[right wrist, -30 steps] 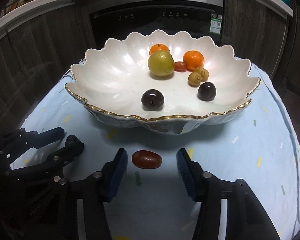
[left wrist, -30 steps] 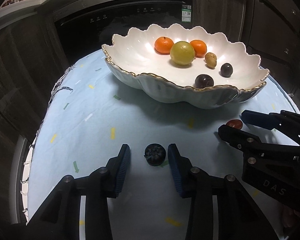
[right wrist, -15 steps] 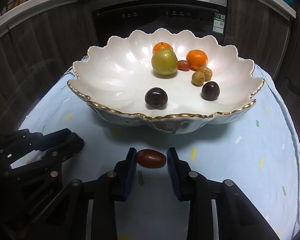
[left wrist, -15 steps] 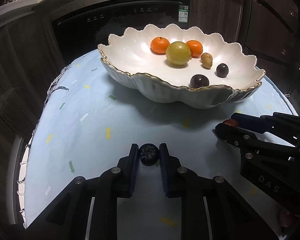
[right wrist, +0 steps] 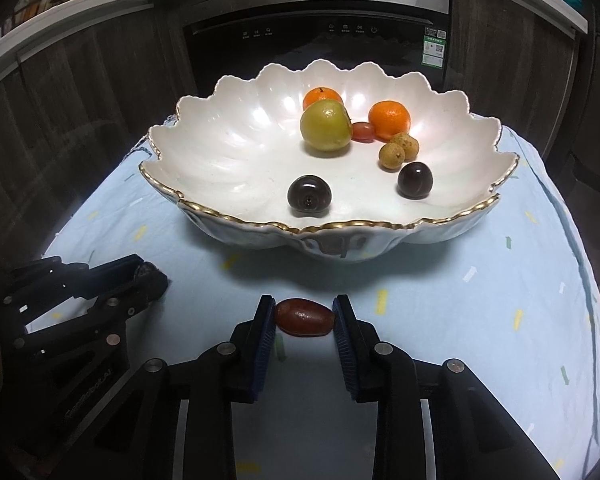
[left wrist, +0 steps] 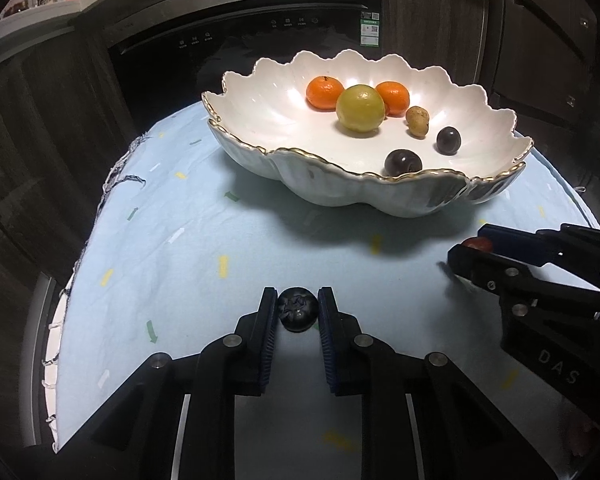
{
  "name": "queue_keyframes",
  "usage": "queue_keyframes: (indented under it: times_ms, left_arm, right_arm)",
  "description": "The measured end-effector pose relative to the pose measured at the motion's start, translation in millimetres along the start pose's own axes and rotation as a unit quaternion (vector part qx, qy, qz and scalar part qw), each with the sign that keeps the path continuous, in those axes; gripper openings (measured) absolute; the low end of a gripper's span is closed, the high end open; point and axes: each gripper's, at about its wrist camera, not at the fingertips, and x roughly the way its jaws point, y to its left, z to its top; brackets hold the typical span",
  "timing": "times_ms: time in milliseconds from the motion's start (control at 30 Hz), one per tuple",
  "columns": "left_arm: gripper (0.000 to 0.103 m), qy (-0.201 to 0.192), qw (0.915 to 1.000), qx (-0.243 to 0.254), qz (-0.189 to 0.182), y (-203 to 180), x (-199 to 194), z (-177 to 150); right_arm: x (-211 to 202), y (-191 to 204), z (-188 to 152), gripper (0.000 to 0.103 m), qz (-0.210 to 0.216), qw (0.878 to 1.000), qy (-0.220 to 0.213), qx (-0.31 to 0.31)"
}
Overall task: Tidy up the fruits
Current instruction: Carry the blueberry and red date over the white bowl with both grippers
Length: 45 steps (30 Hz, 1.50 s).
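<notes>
My left gripper is shut on a dark blueberry and holds it just above the light blue cloth. My right gripper is shut on a red oblong grape tomato, also low over the cloth. Behind them stands a white scalloped bowl with a gold rim. In it lie two oranges, a yellow-green fruit, two small tan fruits, two dark cherries and a red tomato. The right gripper shows at the right of the left wrist view.
The round table is covered by a light blue cloth with small coloured marks. A dark oven front and wooden cabinets stand behind the table. The left gripper's body sits at the left of the right wrist view.
Both grippers closed from open: the left onto the blueberry, the right onto the red tomato. Both have risen a little with the fruit.
</notes>
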Motion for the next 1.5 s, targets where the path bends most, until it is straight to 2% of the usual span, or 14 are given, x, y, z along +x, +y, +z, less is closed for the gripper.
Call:
queue_keyframes:
  times_ms: [300, 733, 1500]
  left_arm:
    - [0.021, -0.012, 0.9999, -0.004, 0.001, 2.8, -11.5, 2.1]
    - [0.021, -0.022, 0.9997, 0.008, 0.001, -13.3, -30.6, 7.6]
    - [0.021, -0.063, 0.9980, 0.000, -0.010, -18.9, -69.1, 48.2]
  right_arm:
    - [-13.8, -2.6, -1.7, 0.031, -0.010, 1.000, -0.008, -0.002]
    - [-42.9, -15.9, 1.7, 0.031, -0.025, 0.999, -0.035, 0.006]
    - [-99.2, -26.1, 41.4, 0.031, -0.045, 0.994, -0.100, 0.012]
